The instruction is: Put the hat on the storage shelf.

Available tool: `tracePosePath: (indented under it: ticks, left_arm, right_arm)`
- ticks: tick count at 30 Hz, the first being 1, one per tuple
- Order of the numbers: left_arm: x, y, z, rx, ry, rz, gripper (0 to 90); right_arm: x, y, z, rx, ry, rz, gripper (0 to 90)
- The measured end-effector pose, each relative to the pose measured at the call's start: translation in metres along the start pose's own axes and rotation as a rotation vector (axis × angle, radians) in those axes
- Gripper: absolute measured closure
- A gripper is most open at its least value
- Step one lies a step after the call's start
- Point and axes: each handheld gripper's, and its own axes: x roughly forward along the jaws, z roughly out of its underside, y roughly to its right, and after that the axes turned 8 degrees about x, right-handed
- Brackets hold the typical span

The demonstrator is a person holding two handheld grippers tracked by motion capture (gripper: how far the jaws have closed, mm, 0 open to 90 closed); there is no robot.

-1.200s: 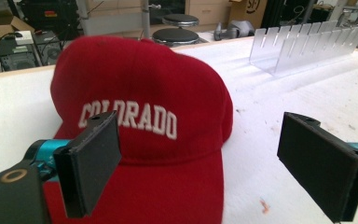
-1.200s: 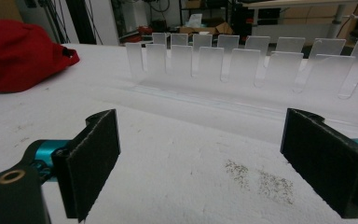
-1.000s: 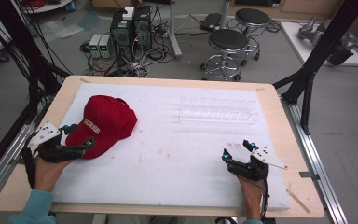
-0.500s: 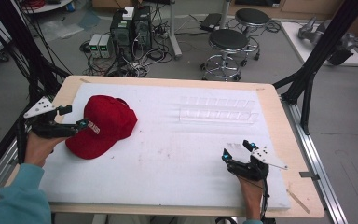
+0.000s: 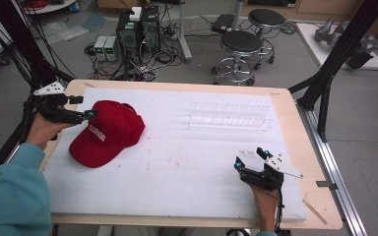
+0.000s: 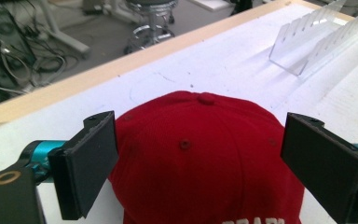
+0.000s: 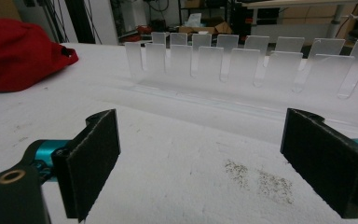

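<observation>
Left tongs have lifted off the red cap.

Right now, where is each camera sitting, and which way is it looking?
High view: above the person's side, looking forward and down at the table; both forearms, left gripper and right gripper show.
Left gripper view: on the left gripper, facing the red cap; its open jaws show.
Right gripper view: low on the right gripper, facing the clear rack; its open jaws show.
All three share cap and rack.

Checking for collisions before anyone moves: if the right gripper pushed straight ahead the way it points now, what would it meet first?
Probably the clear slotted rack. The right gripper, open, faces it squarely across bare white foam. The red cap sits off to the side, outside that line.
</observation>
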Motion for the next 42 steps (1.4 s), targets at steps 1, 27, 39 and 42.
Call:
tracePosePath:
  ticks: [1,27,39,42]
  left_arm:
    - [0.003,-0.003,0.000,-0.005,-0.008,0.010,11.6]
    - [0.049,0.000,0.014,0.010,-0.167,0.116,6.2]
    - [0.066,0.013,0.023,0.025,-0.261,0.110,7.2]
    - [0.066,0.013,0.023,0.028,-0.267,0.111,10.8]
  right_arm:
    - [0.000,0.000,0.000,0.000,0.000,0.000,10.8]
    - [0.001,-0.001,0.000,0.001,-0.009,0.012,10.8]
    - [0.000,0.000,0.000,-0.003,-0.007,0.008,10.8]
    - [0.000,0.000,0.000,-0.002,-0.006,0.009,10.7]
